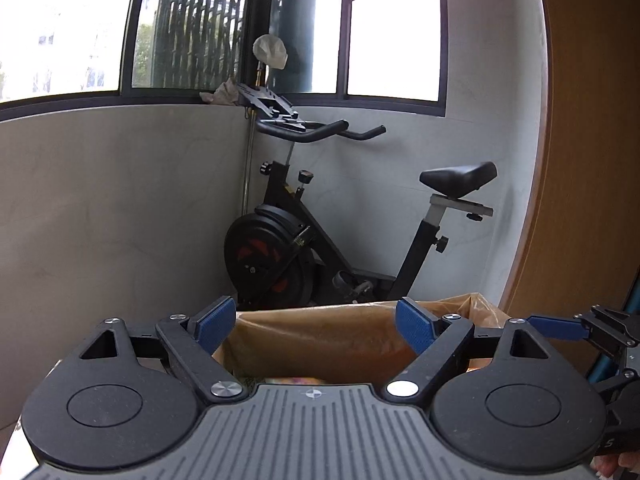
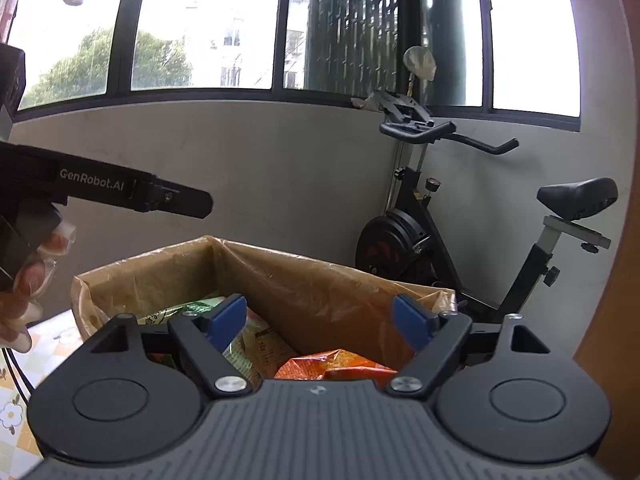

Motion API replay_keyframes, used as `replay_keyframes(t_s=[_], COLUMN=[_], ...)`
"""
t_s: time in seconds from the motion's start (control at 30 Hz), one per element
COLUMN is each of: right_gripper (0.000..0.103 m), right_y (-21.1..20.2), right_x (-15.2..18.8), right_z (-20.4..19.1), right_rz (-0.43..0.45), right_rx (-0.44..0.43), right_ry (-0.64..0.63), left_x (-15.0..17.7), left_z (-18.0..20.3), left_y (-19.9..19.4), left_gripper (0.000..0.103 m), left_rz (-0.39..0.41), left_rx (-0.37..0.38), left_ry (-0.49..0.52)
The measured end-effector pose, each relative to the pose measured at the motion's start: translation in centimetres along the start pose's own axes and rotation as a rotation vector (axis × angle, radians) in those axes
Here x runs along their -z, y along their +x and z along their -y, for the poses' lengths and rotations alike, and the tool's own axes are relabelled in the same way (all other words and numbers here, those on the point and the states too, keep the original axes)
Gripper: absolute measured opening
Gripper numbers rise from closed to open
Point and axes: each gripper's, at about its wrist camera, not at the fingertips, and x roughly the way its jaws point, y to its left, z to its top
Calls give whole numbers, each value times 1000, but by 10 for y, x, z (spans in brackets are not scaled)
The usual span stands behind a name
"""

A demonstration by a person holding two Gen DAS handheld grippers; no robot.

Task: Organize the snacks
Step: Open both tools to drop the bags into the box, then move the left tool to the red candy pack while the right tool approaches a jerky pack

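Observation:
A cardboard box (image 2: 304, 280) lined with clear plastic stands in front of both grippers. It holds snack bags: an orange one (image 2: 320, 364) and a green and white one (image 2: 256, 344). My right gripper (image 2: 324, 326) is open and empty, above the box's near side. My left gripper (image 1: 316, 326) is open and empty, above the same box (image 1: 320, 340); only a glimpse of a snack (image 1: 292, 380) shows inside. The left gripper's body (image 2: 120, 188) shows at the left of the right wrist view. The right gripper's finger (image 1: 560, 326) shows at the right of the left wrist view.
A black exercise bike (image 1: 320, 232) stands in the corner behind the box, also in the right wrist view (image 2: 460, 232). Grey walls and dark-framed windows (image 2: 240, 96) lie beyond. A wooden panel (image 1: 592, 160) is at the right. A flower-patterned tablecloth (image 2: 24, 380) lies under the box at left.

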Motion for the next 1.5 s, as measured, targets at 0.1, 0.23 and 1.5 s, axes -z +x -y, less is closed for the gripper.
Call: replay_keyframes(t_s=[0.1, 0.23, 1.5], right_gripper=[83, 86, 76], right_y=[-14, -37, -135], right_x=[3, 10, 143], right_z=[5, 5, -43], right_rz=[1, 3, -245], right_rx=[15, 49, 102], right_ry=[35, 62, 167], left_x=[6, 18, 154], left_z=[-3, -9, -66], left_y=[-13, -38, -152], left_gripper=[89, 89, 88], left_rz=[-16, -25, -163], left_rx=[-9, -45, -135], left_ry=[-17, -28, -198])
